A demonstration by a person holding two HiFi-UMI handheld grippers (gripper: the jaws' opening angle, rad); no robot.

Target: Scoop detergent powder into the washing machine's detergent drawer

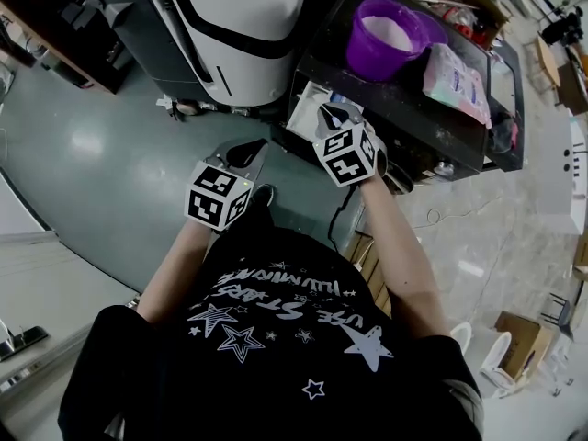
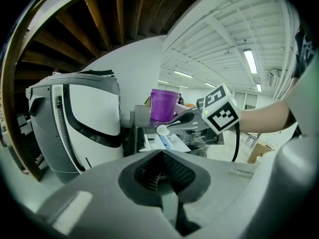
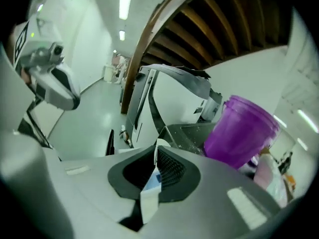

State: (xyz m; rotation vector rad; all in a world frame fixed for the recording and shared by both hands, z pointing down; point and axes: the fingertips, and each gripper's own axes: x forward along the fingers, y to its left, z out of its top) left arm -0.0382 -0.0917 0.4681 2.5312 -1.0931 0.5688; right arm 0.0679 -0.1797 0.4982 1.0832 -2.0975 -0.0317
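My right gripper is shut on the handle of a white scoop. In the left gripper view the scoop's bowl hangs just above the open detergent drawer. In the head view the drawer sticks out from the dark washing machine and the scoop is hidden under the gripper. A purple tub of white powder stands on the machine's top, and shows as the purple tub in the right gripper view. My left gripper hovers left of the drawer, its jaws shut on nothing.
A pink-and-white detergent bag lies on the machine's top, right of the tub. A large white and grey appliance stands to the left of the washing machine. Grey floor spreads to the left. A cable runs down by the right arm.
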